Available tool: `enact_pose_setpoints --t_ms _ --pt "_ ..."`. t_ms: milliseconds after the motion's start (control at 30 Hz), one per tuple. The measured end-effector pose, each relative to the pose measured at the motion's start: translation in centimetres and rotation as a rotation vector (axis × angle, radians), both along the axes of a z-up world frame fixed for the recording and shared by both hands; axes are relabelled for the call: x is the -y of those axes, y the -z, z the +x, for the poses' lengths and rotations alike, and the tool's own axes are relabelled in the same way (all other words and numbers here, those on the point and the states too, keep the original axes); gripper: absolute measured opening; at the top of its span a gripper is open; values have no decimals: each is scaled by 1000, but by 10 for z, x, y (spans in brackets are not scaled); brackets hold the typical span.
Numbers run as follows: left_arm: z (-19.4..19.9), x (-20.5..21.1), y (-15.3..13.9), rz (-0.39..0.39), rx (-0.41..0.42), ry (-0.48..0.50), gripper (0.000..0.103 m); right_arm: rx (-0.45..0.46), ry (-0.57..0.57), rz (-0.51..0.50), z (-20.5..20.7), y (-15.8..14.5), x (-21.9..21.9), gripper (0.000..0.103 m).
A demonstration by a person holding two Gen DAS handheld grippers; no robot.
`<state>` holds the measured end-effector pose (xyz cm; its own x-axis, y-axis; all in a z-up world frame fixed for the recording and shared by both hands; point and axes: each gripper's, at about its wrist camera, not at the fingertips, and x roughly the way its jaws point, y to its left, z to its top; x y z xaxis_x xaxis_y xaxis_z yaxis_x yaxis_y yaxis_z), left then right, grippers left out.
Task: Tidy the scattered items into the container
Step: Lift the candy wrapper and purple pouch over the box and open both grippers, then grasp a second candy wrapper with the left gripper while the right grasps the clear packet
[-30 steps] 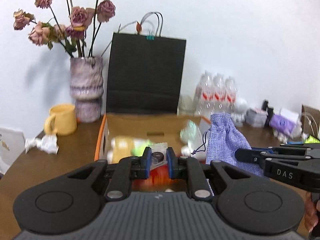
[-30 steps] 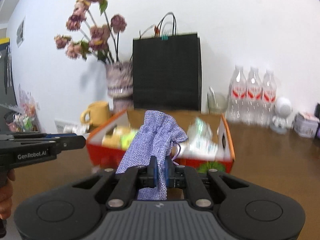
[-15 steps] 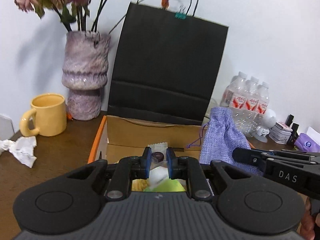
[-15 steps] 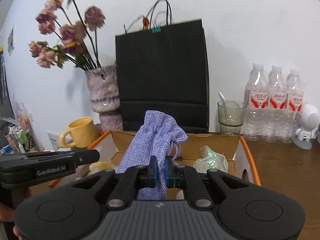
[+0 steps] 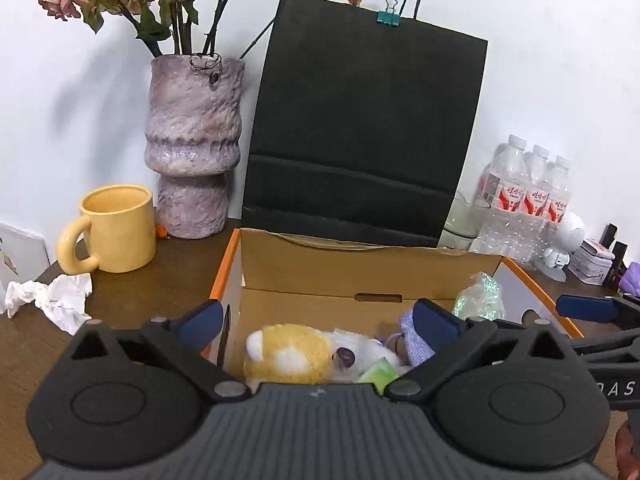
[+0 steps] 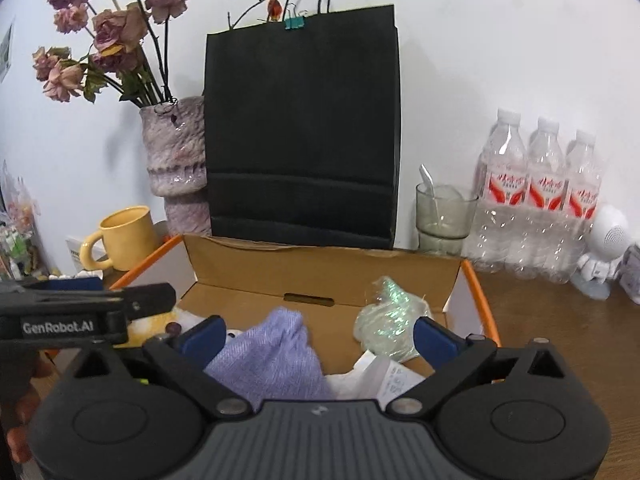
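An orange-edged cardboard box (image 5: 360, 276) stands open in front of me, also in the right wrist view (image 6: 320, 272). My left gripper (image 5: 316, 324) is open and empty above its left half, over a yellow and white plush toy (image 5: 292, 352). My right gripper (image 6: 318, 336) is open above the box; the purple cloth pouch (image 6: 276, 356) lies loose in the box below it, and part of the pouch shows in the left wrist view (image 5: 414, 340). A shiny green wrapped bundle (image 6: 386, 320) lies in the box's right side. The small packet is not visible.
A black paper bag (image 5: 360, 132) stands right behind the box. A purple vase with dried roses (image 5: 194, 144), a yellow mug (image 5: 112, 228) and crumpled tissue (image 5: 52, 296) are to the left. A glass (image 6: 442, 216), water bottles (image 6: 540, 192) and a white robot figure (image 6: 604, 252) are to the right.
Both grippers have opened over the box. The left one let go of the small packet and the right one let go of the purple pouch, which now lies in the box.
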<state>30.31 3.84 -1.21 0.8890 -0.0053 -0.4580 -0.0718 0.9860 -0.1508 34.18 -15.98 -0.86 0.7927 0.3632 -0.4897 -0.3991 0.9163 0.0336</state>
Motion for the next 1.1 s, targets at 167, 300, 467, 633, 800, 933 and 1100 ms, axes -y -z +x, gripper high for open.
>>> enact_pose_setpoints --t_ms 167,300,467,633,800,933,1100 --pt "1 1 1 11 -15 -11 103 -13 11 -14 2 1 0 103" --pt "1 1 0 9 -14 -11 103 -15 13 -15 1 0 0 103" --pt "-6 0 -5 -2 -3 6 103 -9 12 -11 -1 -5 2 103" --pt "-30 -9 -12 4 17 24 103 17 26 24 -18 -18 28 103" --pt "-63 -19 -3 19 -23 44 103 19 62 2 -45 -16 57 103" --pt "-89 -22 12 35 -66 45 103 -22 95 -26 -69 -1 81 103" --pt "-104 -18 33 41 -123 50 103 -99 92 -50 -90 28 87 100"
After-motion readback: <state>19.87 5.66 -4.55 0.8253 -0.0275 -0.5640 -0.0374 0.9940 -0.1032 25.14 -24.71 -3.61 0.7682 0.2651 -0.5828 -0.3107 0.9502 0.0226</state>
